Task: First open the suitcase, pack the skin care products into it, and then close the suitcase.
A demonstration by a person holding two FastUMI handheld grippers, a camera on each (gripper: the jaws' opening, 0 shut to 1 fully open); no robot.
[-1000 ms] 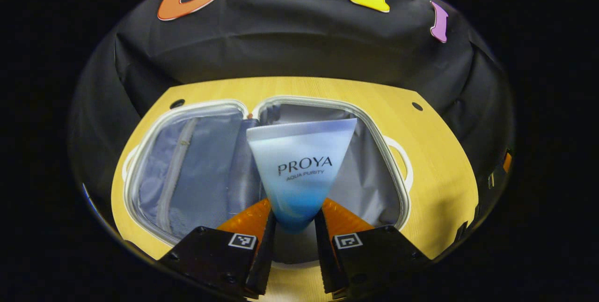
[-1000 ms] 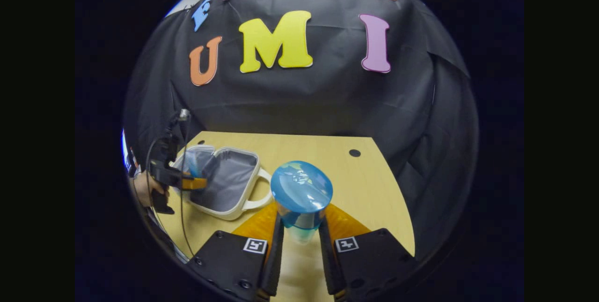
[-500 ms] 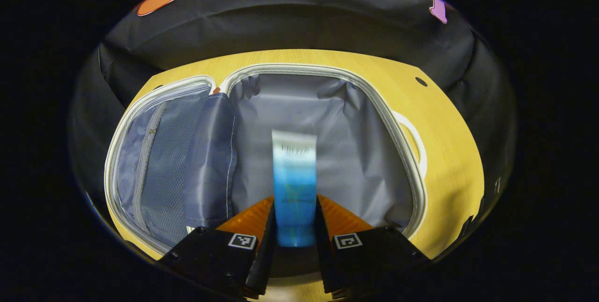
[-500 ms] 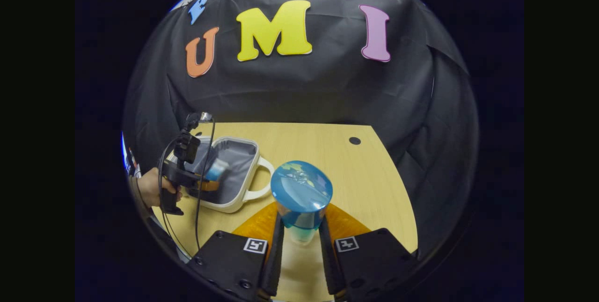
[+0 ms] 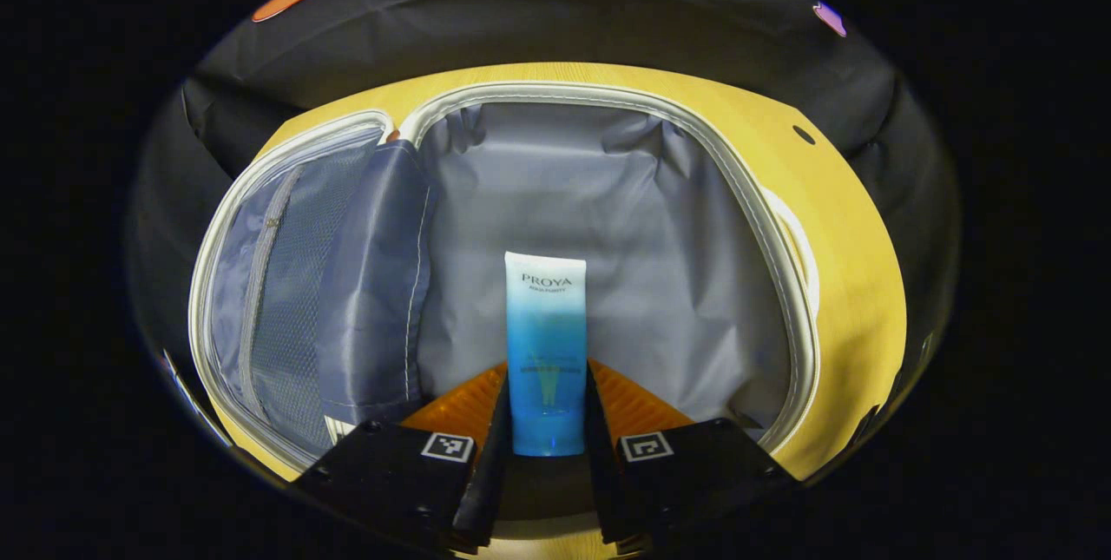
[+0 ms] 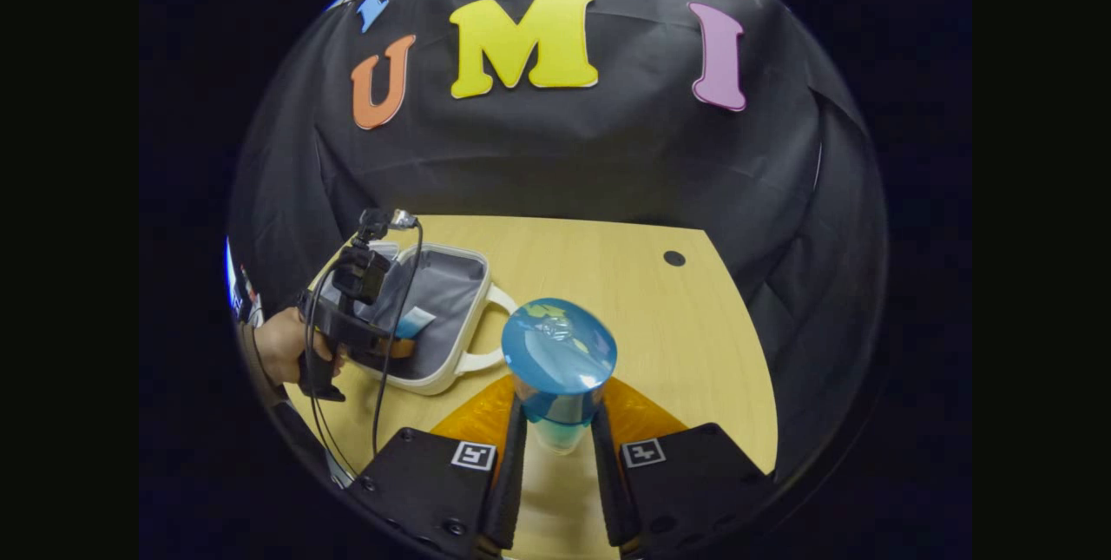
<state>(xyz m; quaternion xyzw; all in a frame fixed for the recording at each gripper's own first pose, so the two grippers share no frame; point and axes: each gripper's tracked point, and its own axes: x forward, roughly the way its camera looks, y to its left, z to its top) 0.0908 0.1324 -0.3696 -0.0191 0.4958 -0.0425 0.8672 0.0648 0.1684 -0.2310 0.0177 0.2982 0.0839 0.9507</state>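
Note:
The white suitcase point(image 5: 764, 195) lies open on the wooden table, its grey lining facing up. Its lid half with a mesh zip pocket point(image 5: 278, 282) is folded out to the left. My left gripper point(image 5: 545, 421) is low over the main compartment, shut on a blue-and-white tube point(image 5: 545, 343) that points forward along the fingers, over the lining. In the right gripper view, the suitcase point(image 6: 438, 299) sits at the left, with the left gripper point(image 6: 401, 341) and tube point(image 6: 415, 319) inside its rim. My right gripper point(image 6: 560, 430) is shut on a clear bottle with a round blue cap point(image 6: 560, 352), held above the table.
A hand point(image 6: 282, 343) holds the left gripper, and its cable hangs down beside it. The suitcase handle point(image 6: 486, 334) points toward the bare wooden table point(image 6: 677, 343). A small dark hole point(image 6: 673, 258) marks the tabletop near the back.
My left gripper has gone down and forward into the suitcase, and the tube has swung from pointing up at the camera to pointing forward. The right gripper has stayed almost still with its bottle.

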